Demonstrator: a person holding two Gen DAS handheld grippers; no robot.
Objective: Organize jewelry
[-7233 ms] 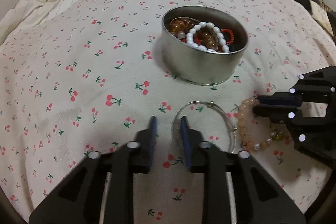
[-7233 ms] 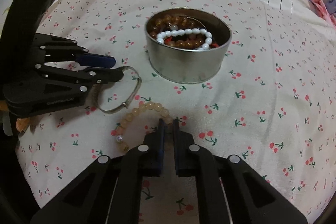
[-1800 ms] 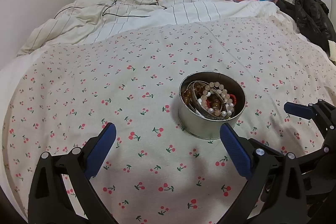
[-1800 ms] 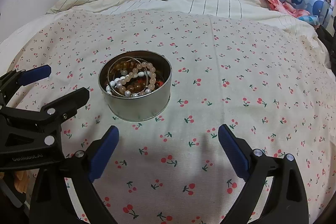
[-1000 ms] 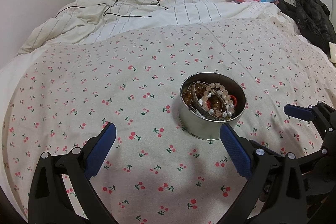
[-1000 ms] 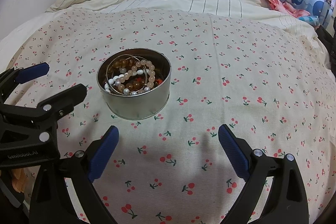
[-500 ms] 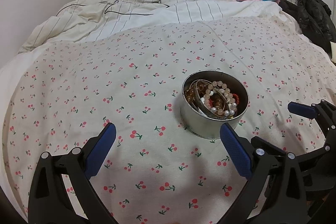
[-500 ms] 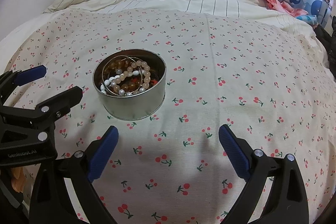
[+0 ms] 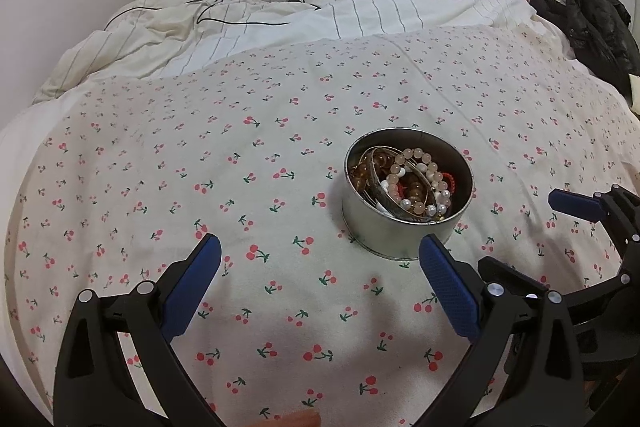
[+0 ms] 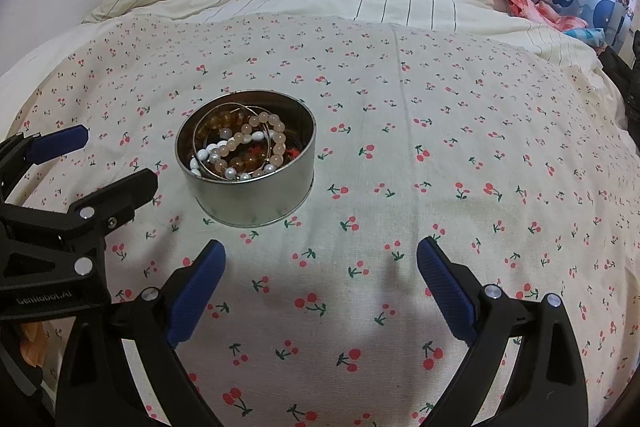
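Both bracelets moved into one tin [image 9: 394, 229]; perhaps five inside.

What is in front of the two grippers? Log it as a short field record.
container: round silver metal tin, upright, lid off
contents: pale pink bead bracelet, white bead bracelet, thin silver bangle, all inside the tin
surface: cherry-print cream bedsheet
left gripper: open, holds nothing
right gripper: open, holds nothing
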